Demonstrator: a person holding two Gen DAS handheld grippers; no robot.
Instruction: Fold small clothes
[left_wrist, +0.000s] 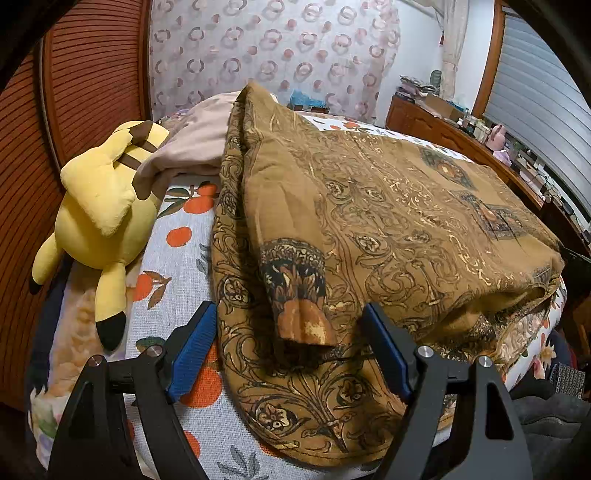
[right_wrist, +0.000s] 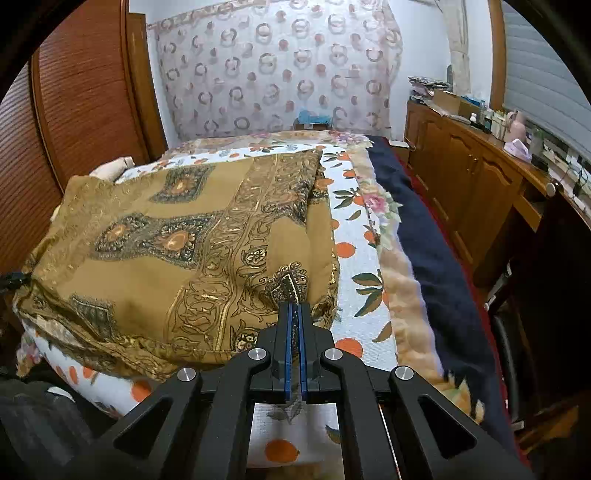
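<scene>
Cloth in brown and gold, the patterned garment (left_wrist: 369, 229), lies partly folded on the orange-print sheet (left_wrist: 177, 258), filling the bed from the centre out toward three o'clock in the left wrist view, with a yellow plush toy (left_wrist: 103, 206) off at nine o'clock. The left gripper (left_wrist: 290, 328) stands spread, its blue pads either side of a rolled sleeve end without pressing it. The right gripper (right_wrist: 294, 308) is pressed together at the garment's near edge, at six o'clock of the cloth in its own view; I cannot tell whether fabric is caught between the pads. To fold well, I would say each side should pinch one layer only and lift evenly, keeping the edge taut.
</scene>
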